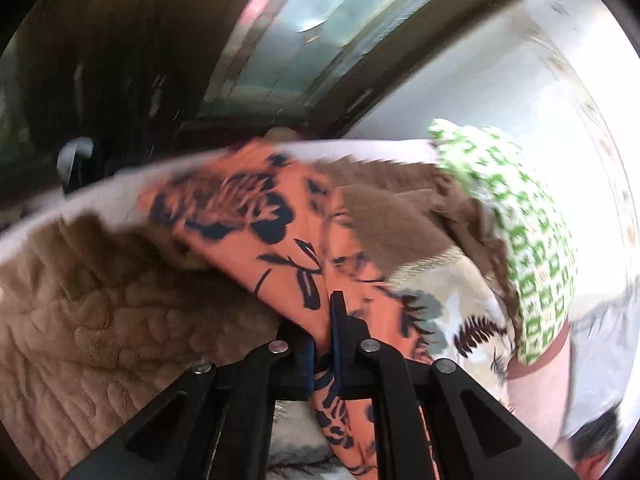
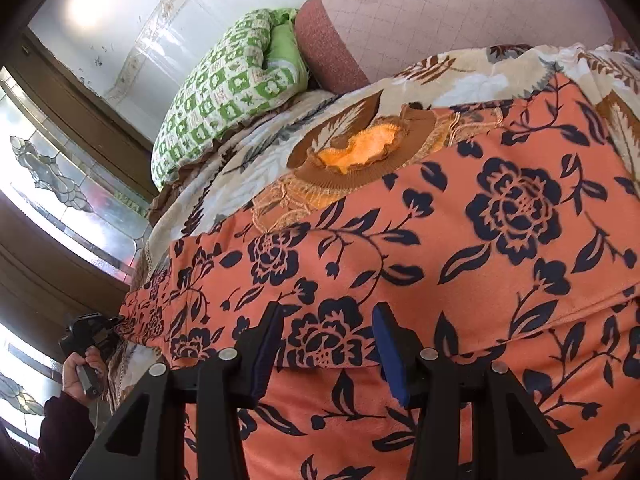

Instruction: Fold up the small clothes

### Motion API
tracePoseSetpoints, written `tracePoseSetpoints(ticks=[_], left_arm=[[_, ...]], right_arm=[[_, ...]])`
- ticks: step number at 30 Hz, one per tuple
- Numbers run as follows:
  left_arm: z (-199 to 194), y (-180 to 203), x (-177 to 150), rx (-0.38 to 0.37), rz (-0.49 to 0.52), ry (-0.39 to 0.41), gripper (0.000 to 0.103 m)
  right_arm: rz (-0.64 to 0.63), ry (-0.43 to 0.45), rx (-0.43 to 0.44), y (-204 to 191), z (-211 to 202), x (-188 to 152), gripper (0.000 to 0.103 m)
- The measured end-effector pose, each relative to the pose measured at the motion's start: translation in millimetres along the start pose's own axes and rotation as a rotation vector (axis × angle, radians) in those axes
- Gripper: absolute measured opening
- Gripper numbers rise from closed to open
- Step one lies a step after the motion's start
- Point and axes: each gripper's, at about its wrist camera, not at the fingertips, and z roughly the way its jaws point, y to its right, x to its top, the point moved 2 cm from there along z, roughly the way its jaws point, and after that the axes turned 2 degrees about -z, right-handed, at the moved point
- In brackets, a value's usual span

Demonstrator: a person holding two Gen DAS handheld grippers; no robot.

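Note:
An orange garment with a dark navy flower print (image 2: 420, 248) lies spread over a bed. My right gripper (image 2: 326, 334) is open just above its near part, a finger on each side of a printed flower. My left gripper (image 1: 322, 332) is shut on an edge of the same orange garment (image 1: 280, 236) and holds it lifted; the view is motion-blurred. The left gripper also shows in the right wrist view (image 2: 94, 330), at the garment's far left corner. A brown-collared orange knit piece (image 2: 360, 152) lies beyond the garment.
A leaf-print bedspread (image 2: 460, 80) covers the bed. A green-and-white patterned pillow (image 2: 224, 88) and a pink bolster (image 2: 440, 12) lie at the head. A brown fleece blanket (image 1: 100, 320) lies left. A window with dark wooden frame (image 2: 60, 184) stands on the left.

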Motion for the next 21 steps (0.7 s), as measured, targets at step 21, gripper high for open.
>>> tracePoseSetpoints(ticks=[21], left_arm=[[-61, 343, -321, -0.400, 0.940, -0.367, 0.006]], right_arm=[[0.336, 0.242, 0.024, 96, -86, 43, 0.050]])
